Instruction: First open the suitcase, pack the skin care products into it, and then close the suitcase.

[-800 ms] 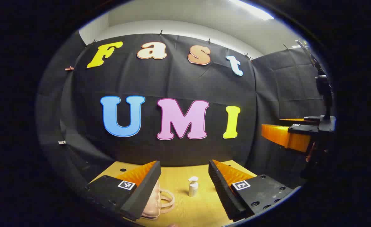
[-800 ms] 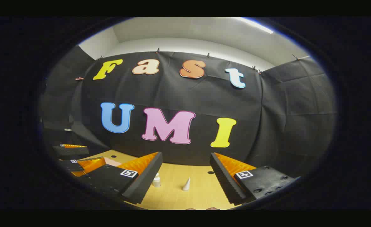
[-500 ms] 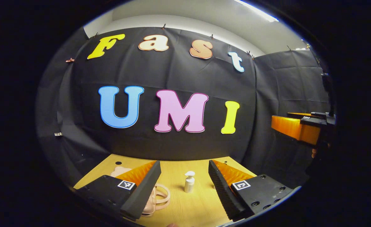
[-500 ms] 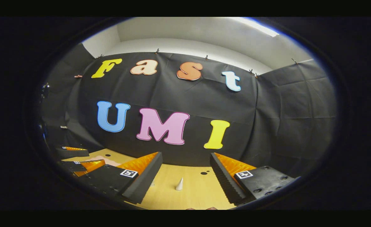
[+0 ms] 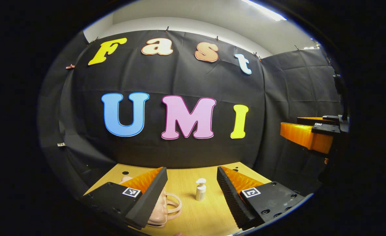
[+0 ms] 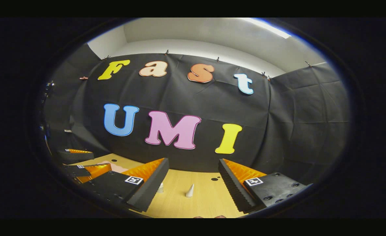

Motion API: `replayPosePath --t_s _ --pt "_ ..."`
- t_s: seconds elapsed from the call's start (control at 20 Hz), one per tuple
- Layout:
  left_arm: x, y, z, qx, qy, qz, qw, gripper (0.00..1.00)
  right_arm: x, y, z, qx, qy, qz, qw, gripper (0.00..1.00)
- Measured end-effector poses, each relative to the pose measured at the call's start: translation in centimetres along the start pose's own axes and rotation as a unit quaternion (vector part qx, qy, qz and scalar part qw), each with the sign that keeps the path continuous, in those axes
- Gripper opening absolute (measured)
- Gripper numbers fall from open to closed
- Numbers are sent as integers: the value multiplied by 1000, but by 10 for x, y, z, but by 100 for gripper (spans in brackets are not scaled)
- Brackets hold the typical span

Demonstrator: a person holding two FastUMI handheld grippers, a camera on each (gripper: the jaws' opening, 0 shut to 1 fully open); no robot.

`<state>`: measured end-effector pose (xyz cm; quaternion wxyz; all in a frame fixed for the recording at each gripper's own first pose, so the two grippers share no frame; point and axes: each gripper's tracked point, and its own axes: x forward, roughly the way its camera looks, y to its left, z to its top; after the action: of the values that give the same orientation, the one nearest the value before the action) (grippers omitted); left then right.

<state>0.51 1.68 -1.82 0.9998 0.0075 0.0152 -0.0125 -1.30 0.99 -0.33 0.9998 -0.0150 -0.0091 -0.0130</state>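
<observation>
Both grippers, left gripper [image 5: 192, 193] and right gripper [image 6: 193, 185], are wide open and hold nothing, so opening the shut pink suitcase [image 5: 160, 206] under the left one's left finger looks next, before the pump bottle [image 5: 200, 189] between its fingers.

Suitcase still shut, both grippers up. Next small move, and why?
Probably lower the left gripper toward the pink suitcase on the table. It lies closed by that gripper's left finger, both grippers hold nothing, and the white pump bottle can't be packed until it opens.
</observation>
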Motion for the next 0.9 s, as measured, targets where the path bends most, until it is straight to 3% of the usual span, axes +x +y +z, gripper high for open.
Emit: replayPosePath --t_s 0.25,0.45,0.75,0.9 --pt "11 -1 -19 -22 24 -15 999 96 9 6 1 5 -4 5 1000 96" --pt "44 5 -72 -25 85 -12 996 96 13 6 -3 30 -2 13 999 96" --pt "108 13 -154 -20 190 11 982 96 27 -43 -30 28 1 14 1000 96" --pt "138 11 -191 -26 249 23 968 96 48 -75 -54 35 13 18 999 96"
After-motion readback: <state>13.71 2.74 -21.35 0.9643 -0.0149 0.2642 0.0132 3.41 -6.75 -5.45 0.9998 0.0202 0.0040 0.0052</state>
